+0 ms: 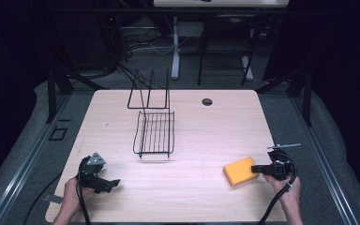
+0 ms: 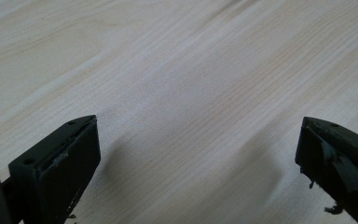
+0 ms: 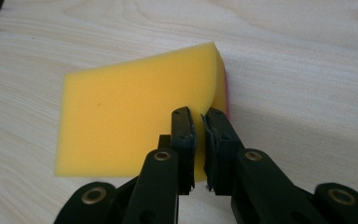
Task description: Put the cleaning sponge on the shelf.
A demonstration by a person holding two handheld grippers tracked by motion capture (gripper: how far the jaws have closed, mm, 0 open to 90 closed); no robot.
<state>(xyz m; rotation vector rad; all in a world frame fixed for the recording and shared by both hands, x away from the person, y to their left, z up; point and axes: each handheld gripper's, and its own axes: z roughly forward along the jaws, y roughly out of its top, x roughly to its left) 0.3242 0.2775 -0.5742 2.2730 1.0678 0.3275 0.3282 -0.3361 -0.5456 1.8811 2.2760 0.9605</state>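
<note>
High view: black wire rack point(image 1: 154, 133) sits mid-table point(image 1: 206, 136) toward the far edge, its top end lost in the dark; sponge point(image 1: 240, 170) near the right edge, right gripper point(image 1: 258, 168) at its right end, left gripper point(image 1: 113, 183) near the front-left corner. Left gripper view: jaws wide apart over bare wood, tips cut off. Right gripper view: jaws nearly closed, pinching the sponge's point(image 3: 135, 126) near corner; pink underside barely visible.

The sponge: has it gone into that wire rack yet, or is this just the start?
Just the start, it seems. The right gripper has pinched the sponge at one edge, still near the table's right side. The rack holds nothing. The left gripper is open over bare wood. If the rack is the goal, carrying it there remains.
</note>
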